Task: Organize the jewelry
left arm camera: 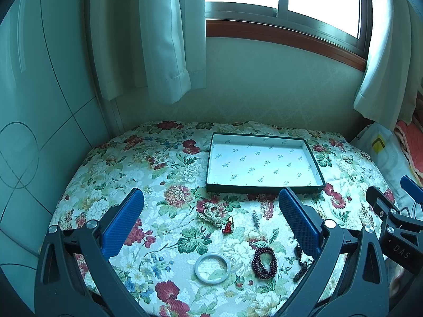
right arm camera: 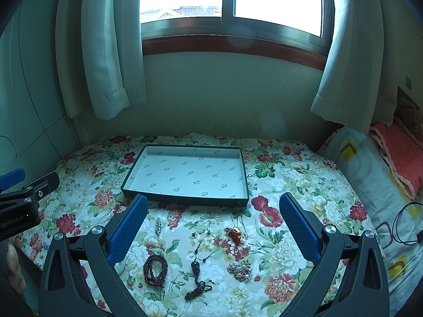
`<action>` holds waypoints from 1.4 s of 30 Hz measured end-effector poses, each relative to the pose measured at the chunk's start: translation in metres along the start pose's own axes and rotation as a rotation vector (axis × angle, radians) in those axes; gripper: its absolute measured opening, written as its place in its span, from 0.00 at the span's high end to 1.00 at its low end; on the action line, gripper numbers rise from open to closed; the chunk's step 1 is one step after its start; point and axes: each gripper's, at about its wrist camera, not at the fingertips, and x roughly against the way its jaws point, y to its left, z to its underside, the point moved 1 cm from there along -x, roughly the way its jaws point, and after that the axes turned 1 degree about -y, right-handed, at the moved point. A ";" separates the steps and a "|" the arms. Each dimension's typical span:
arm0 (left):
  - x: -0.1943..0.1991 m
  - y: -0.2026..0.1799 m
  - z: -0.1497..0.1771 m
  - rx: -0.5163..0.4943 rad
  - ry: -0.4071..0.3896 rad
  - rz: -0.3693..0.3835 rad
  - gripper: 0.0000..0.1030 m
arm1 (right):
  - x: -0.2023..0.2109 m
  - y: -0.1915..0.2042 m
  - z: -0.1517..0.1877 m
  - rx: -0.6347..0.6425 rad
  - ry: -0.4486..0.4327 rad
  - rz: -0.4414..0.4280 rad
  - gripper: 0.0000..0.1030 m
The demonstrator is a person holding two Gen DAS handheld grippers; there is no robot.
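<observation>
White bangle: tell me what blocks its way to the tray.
Nothing solid blocks it. The white bangle lies loose; between it and the empty tray lie only the pearl strand and red charm, easily cleared.

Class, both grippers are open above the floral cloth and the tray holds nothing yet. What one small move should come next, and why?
Probably lower the left gripper onto the white bangle, which lies flat between its open fingers, apart from the dark red bead bracelet. The tray beyond is empty, so any piece can go first; the bangle looks nearest and easiest to reach.
</observation>
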 end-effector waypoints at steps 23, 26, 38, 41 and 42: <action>-0.001 0.000 -0.001 -0.001 0.003 0.001 0.02 | -0.002 -0.001 0.001 -0.001 0.004 -0.001 0.04; -0.003 0.001 0.003 0.000 0.008 -0.001 0.02 | -0.011 -0.003 0.007 -0.006 0.011 -0.002 0.04; -0.060 0.001 0.032 0.000 0.134 -0.002 0.02 | -0.055 -0.020 0.036 -0.053 0.098 -0.004 0.04; -0.084 0.006 0.051 0.011 0.197 -0.004 0.02 | -0.074 -0.031 0.053 -0.069 0.156 0.009 0.04; -0.090 0.008 0.055 0.013 0.210 -0.008 0.02 | -0.080 -0.036 0.060 -0.075 0.176 0.012 0.04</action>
